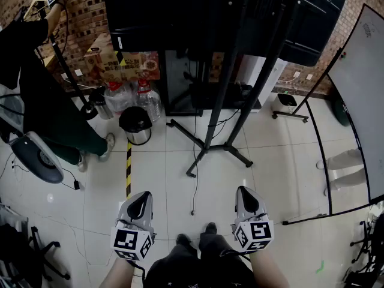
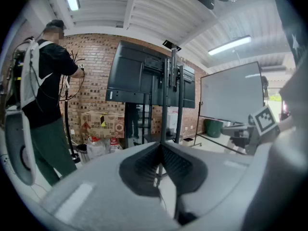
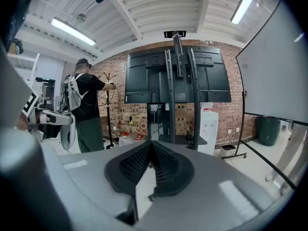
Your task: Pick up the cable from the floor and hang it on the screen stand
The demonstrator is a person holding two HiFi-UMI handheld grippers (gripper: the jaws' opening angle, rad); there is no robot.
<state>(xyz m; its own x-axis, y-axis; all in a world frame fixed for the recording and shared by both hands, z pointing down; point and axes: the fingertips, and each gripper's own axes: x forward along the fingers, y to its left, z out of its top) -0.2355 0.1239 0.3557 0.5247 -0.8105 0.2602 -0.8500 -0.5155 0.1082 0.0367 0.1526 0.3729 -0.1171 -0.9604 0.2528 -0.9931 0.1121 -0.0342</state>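
A thin black cable [image 1: 195, 179] lies on the tiled floor. It runs from under the screen stand [image 1: 211, 138] toward me, and its free end is between my two grippers. The stand is black with splayed legs and carries a large dark screen [image 1: 180, 11]; it also rises ahead in both gripper views [image 2: 166, 95] [image 3: 175, 81]. My left gripper [image 1: 144, 195] hovers low at the left, shut with nothing in it [image 2: 160, 144]. My right gripper [image 1: 243, 189] hovers at the right, also shut and empty [image 3: 151, 142]. Neither touches the cable.
A person in a black top and green trousers [image 1: 42, 107] stands at the left by a coat rack. Water bottles [image 1: 137, 95], a black pot [image 1: 135, 125] and a cardboard box [image 1: 120, 62] sit left of the stand. A whiteboard on a frame [image 1: 360, 101] stands at the right. Yellow-black tape [image 1: 128, 170] marks the floor.
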